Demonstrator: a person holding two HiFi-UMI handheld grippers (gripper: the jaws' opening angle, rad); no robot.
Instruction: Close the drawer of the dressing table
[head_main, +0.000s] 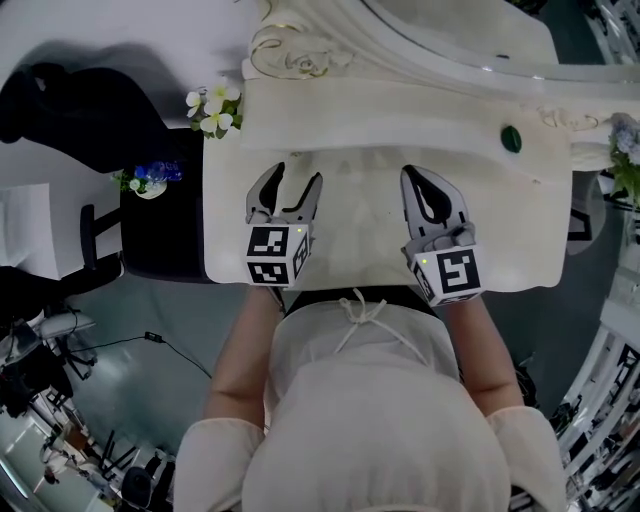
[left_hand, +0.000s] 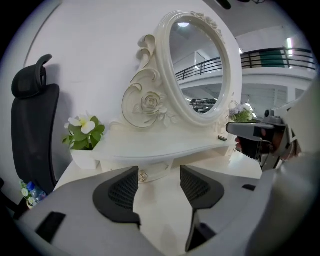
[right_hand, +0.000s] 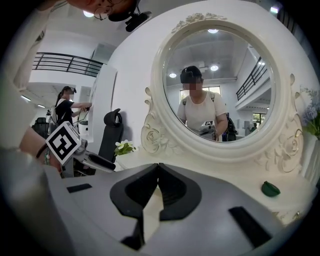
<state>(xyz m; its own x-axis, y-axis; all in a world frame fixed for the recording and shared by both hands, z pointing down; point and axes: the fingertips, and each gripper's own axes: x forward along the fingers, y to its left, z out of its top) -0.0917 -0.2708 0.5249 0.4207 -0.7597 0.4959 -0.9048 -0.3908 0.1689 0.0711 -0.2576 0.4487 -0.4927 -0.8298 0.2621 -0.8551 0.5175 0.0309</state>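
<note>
We see one drawer (left_hand: 156, 170) at the back of the table (head_main: 520, 250), its front facing us and its long axis across the table. Our left gripper's (head_main: 299, 176) fingers stand apart and empty, and our right gripper's (head_main: 416, 173) fingers are pressed together.

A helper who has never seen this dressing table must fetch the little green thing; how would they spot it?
Start at the big oval mirror on the white dressing table. Follow the raised shelf below it to the right end: the small dark green rounded piece lies there alone, the only dark thing on that white shelf.
</note>
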